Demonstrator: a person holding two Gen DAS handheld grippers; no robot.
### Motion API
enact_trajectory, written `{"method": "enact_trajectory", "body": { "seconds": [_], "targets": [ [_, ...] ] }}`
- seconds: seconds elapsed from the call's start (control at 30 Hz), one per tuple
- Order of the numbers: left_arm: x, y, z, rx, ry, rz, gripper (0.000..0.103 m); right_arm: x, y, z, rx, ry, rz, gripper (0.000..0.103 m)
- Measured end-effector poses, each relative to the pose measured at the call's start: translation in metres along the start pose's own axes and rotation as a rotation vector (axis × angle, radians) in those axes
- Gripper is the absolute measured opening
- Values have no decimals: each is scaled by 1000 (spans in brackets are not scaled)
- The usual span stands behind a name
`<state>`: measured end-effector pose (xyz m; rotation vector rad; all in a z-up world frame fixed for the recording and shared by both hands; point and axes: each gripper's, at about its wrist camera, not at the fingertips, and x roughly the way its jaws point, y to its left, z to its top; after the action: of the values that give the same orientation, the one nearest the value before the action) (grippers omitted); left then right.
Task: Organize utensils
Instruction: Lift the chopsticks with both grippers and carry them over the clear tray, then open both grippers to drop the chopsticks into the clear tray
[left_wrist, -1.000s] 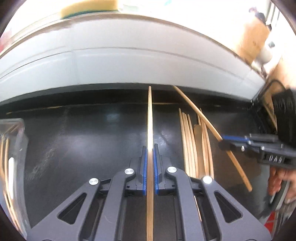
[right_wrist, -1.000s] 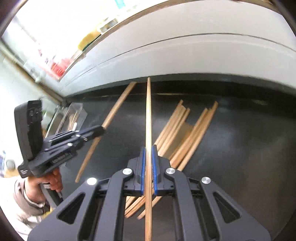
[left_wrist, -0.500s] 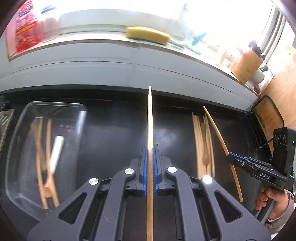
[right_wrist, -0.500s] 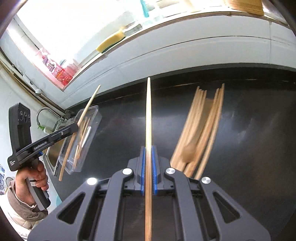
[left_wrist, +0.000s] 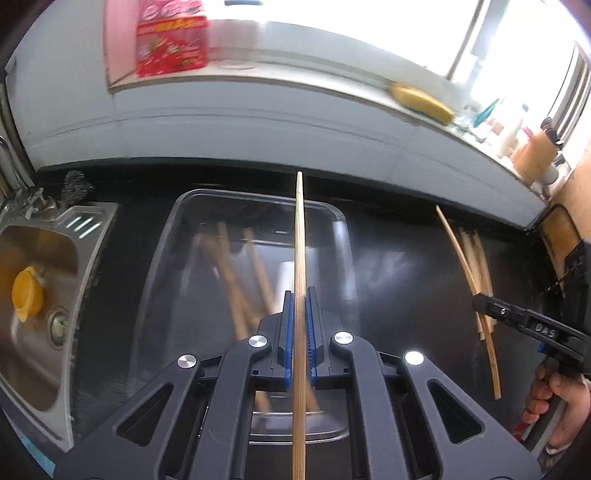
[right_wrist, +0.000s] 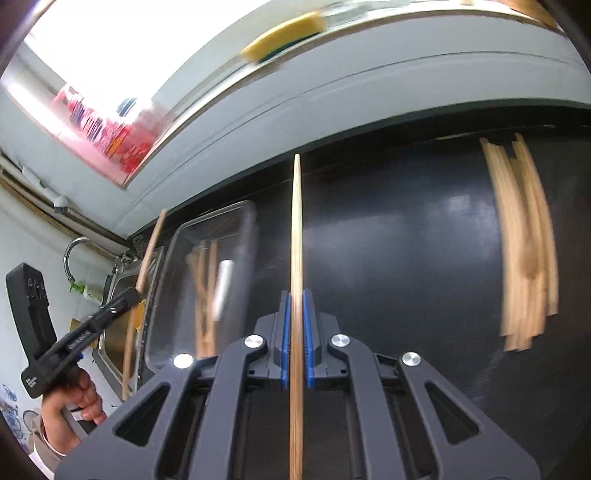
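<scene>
A: Nearest the left wrist camera, the left gripper (left_wrist: 299, 328) has its blue-padded jaws closed on a thin wooden chopstick (left_wrist: 300, 258), which runs forward over the clear plastic tray (left_wrist: 341, 229). Several more sticks (left_wrist: 236, 280) lie crossed inside the tray, blurred.

B: And the right gripper (right_wrist: 294, 332)?

A: Same thing. Its jaws pinch a second chopstick (right_wrist: 295, 240) above the black tabletop (right_wrist: 406, 240), to the right of the tray. Farther off, a loose bundle of sticks (right_wrist: 524, 251) still lies on the tabletop, well apart from the tray.

B: What could go wrong?

A: My guess: a round, smooth, tapered stick held at one narrow spot may pivot or slide in the pads. If the left one is released while tilted, its tip could catch the tray's rim and it may bounce out onto the glossy tabletop, or toward the steel sink (left_wrist: 44, 295) just beside the tray.

B: And the tray itself?

A: It looks light, thin-walled, with rounded corners. A nudge from the jaws might shove it along the slick tabletop.
</scene>
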<state>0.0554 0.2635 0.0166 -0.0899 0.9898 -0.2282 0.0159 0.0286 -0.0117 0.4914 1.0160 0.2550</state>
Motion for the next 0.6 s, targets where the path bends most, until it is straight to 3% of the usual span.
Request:
{"method": "enact_trajectory", "body": {
  "seconds": [0.23, 0.6],
  "targets": [
    [15, 53, 7, 35, 44, -16, 6, 50, 86, -12, -31, 16, 21, 7],
    [41, 90, 17, 13, 92, -52, 6, 92, 116, -21, -33, 42, -66, 7]
  ]
}}
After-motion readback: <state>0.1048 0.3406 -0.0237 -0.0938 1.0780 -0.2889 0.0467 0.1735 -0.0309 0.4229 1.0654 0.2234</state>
